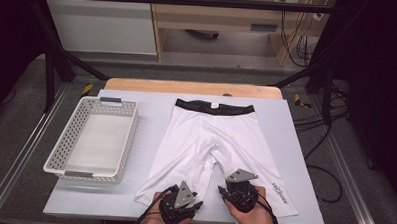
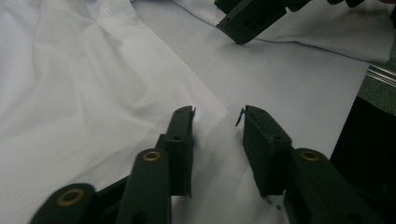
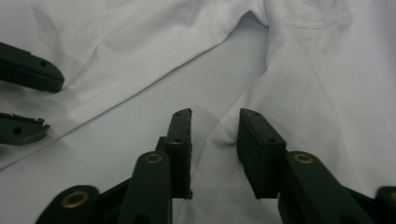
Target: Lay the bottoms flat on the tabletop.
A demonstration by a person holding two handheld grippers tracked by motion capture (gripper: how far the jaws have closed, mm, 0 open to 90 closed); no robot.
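Observation:
White shorts with a black waistband lie flat on the pale table, legs toward the front edge. My left gripper sits at the near end of the left leg. In the left gripper view its jaws stand apart over the inner edge of that leg, pads not pressing it. My right gripper is at the inner edge of the right leg. Its jaws also stand apart, a small pucker of cloth between them. Each gripper view shows the other gripper close by.
A white perforated basket stands on the table's left side. A wooden board shows behind the table. Black frame posts and loose cables flank it. The table's front edge runs just under the hands.

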